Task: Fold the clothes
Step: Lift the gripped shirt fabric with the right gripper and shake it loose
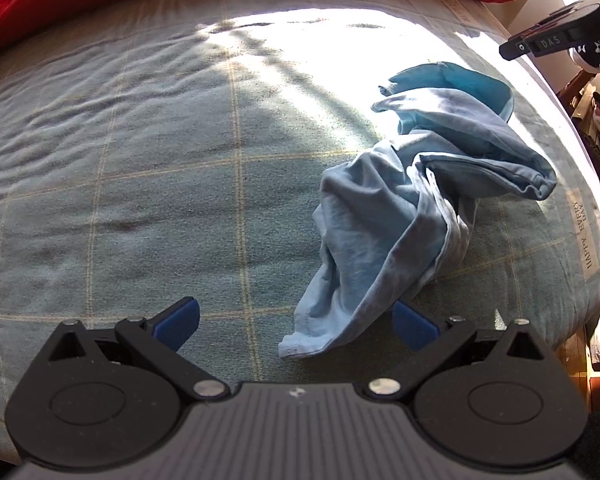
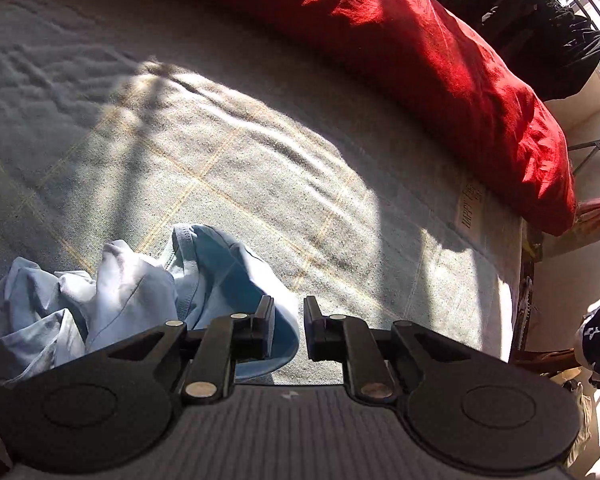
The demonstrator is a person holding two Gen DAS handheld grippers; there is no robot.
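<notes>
left gripper [image 1: 296, 322] steeply downward over shirt [image 1: 416, 204]

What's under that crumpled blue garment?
The light blue garment lies on a grey-green checked blanket. Whether anything else sits beneath its folds cannot be seen.

Left wrist view: the right blue pad [image 1: 414, 326] is partly covered by the hem of the light blue garment [image 1: 400, 216]. The red duvet [image 1: 40, 0] is cut off at the top edge. Sun glare washes out the bed cover [image 1: 340, 40] there

Right wrist view: the garment [image 2: 132, 288] runs under the right tool [image 2: 288, 320] body and off the left edge. Dark hanging clothes [image 2: 540, 20] lack legible detail
</notes>
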